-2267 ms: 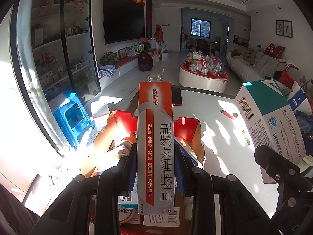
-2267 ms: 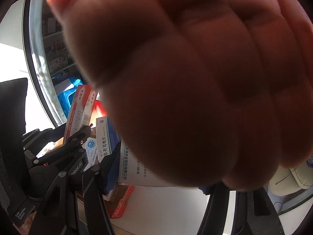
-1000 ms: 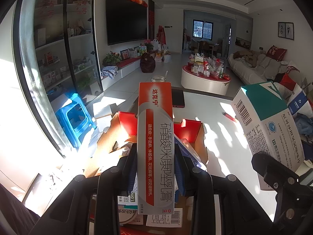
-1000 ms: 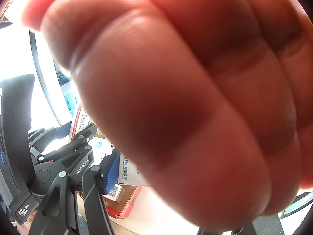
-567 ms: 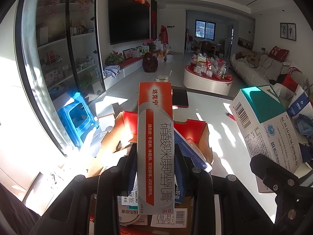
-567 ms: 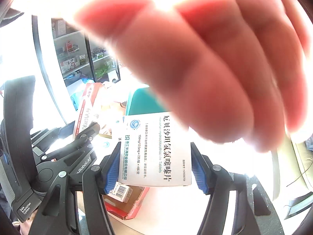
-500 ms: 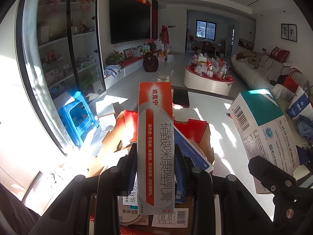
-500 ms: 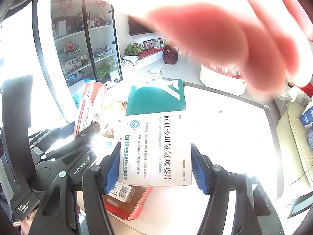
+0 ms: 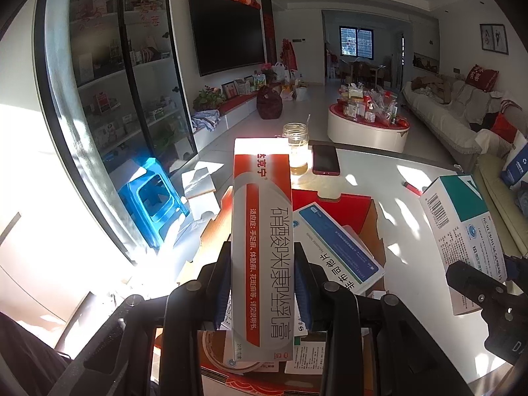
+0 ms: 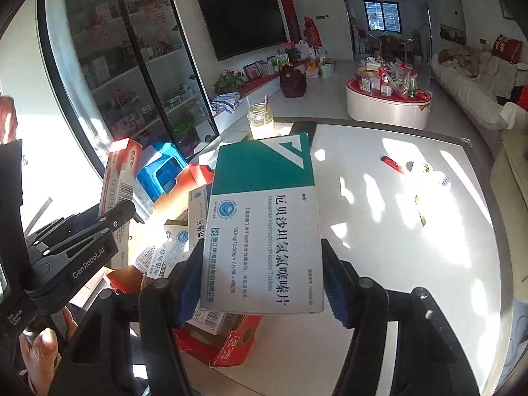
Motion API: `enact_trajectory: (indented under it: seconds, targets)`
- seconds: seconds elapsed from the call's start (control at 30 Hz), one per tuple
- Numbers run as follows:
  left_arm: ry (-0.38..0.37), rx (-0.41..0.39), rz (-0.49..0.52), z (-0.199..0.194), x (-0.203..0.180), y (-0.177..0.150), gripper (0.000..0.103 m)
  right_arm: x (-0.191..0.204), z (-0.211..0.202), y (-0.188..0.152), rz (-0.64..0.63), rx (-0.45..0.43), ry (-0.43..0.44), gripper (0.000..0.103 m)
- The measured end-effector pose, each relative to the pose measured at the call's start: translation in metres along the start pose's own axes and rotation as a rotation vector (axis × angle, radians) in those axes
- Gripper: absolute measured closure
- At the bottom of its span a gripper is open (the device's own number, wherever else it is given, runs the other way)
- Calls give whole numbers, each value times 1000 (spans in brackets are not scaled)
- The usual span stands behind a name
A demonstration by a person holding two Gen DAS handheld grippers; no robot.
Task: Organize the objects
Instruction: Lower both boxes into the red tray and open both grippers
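My left gripper [image 9: 262,283] is shut on a long red and grey ointment box [image 9: 262,231], held upright above an open red cardboard box [image 9: 333,203] holding several medicine packs. My right gripper [image 10: 262,280] is shut on a wide green and white tablet box [image 10: 264,227], which hangs over the white table to the right of that cardboard box [image 10: 231,346]. The same tablet box [image 9: 462,241] shows at the right edge of the left wrist view. From the right wrist view the left gripper [image 10: 115,211] and its ointment box [image 10: 120,175] are at the left.
A glass jar [image 9: 297,148] and a dark phone [image 9: 325,160] stand at the table's far edge. A red lighter [image 10: 391,161] lies on the white table [image 10: 412,231]. A blue stool [image 9: 151,198] and glass cabinet doors are to the left. A person's hand [image 10: 36,353] is at the lower left.
A hand that covered the right wrist camera has moved away, uncovering the tablet box and the table. The left view has tilted slightly; both boxes stay gripped.
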State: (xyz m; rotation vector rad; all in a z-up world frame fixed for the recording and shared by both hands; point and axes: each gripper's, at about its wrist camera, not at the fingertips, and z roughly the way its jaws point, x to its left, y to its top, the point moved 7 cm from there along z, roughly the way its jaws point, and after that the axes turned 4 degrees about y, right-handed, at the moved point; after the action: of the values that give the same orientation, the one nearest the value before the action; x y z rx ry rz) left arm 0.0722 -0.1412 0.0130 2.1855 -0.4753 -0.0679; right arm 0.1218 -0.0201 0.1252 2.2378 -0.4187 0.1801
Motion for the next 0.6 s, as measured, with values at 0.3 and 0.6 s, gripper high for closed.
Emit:
enact_trajectory:
  seconds: [0.3,0.6]
  targets:
    - [-13,6,26,-1,-11,-4,67,-20,-11,-21,72,1,6,40]
    - [-45,34,-22,4,21,-12,67,-43,-13,-33,226,25,150,39]
